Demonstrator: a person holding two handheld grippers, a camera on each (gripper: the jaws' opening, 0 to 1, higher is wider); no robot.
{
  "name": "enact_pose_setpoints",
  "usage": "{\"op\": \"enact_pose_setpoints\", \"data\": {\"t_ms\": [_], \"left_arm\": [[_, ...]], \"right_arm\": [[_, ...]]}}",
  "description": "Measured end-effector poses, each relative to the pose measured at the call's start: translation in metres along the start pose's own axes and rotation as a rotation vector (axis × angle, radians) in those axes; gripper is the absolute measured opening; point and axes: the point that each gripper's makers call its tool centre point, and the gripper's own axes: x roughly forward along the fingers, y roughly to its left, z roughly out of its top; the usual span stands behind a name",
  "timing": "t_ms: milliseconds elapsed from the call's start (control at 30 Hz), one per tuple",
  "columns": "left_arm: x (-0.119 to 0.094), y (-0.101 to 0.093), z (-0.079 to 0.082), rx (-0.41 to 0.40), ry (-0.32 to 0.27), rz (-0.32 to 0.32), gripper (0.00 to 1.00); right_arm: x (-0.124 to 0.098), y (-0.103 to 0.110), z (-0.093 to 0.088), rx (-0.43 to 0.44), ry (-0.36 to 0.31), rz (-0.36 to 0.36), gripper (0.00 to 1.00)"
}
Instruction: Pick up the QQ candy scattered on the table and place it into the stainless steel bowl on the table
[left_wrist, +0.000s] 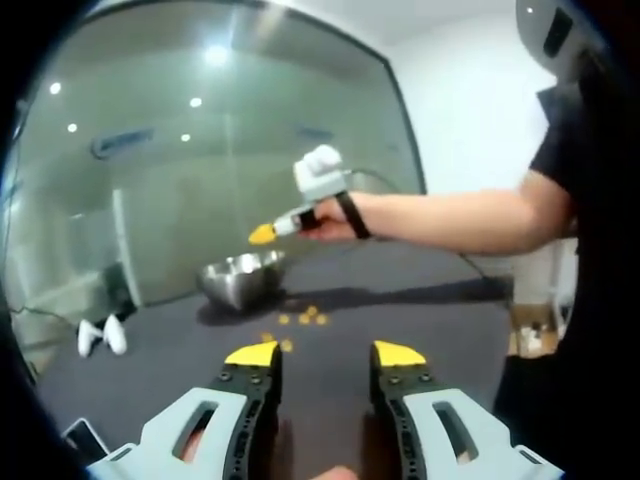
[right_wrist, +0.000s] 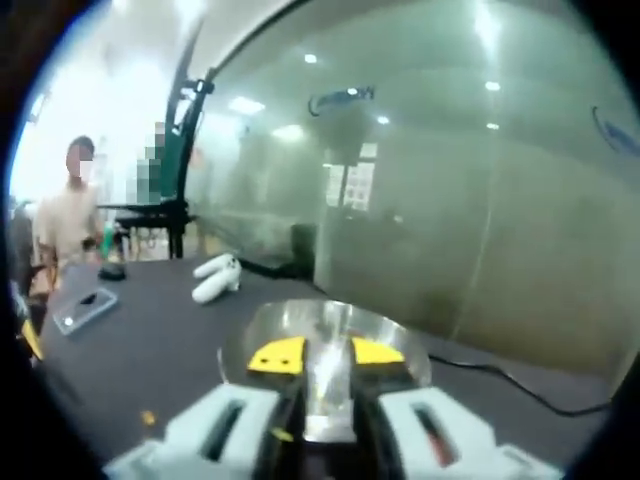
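Small orange candies (left_wrist: 303, 318) are lying scattered on the dark matte surface (left_wrist: 400, 300), just beside the shiny round steel bowl (left_wrist: 240, 278). The right tongs (right_wrist: 326, 354) are hovering over that bowl, yellow tips slightly apart, can't tell if they're gripping anything. The left tongs (left_wrist: 325, 354) are hanging wide open, empty.

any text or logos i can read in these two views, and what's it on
None can be read.
Glass wall: a dark blue logo-like mark near its top in both views, too blurred to read.
Phone-like slab on the table: no readable text.
Stainless steel bowl and grippers: no visible lettering.
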Motion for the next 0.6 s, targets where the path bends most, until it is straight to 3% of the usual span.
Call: {"op": "enact_pose_setpoints", "data": {"t_ms": [233,433,600], "left_arm": [[-0.001,0.002,0.000,-0.005,-0.004,0.006,0.37],[-0.003,0.001,-0.002,-0.008,0.001,0.006,0.37],[-0.004,0.001,-0.004,-0.010,0.005,0.009,0.37]], "right_arm": [[-0.031,0.011,0.012,0.052,-0.064,0.050,0.16],[-0.065,0.011,0.004,0.093,-0.082,0.079,0.16],[-0.103,0.018,-0.009,0.064,-0.104,0.079,0.17]]}}
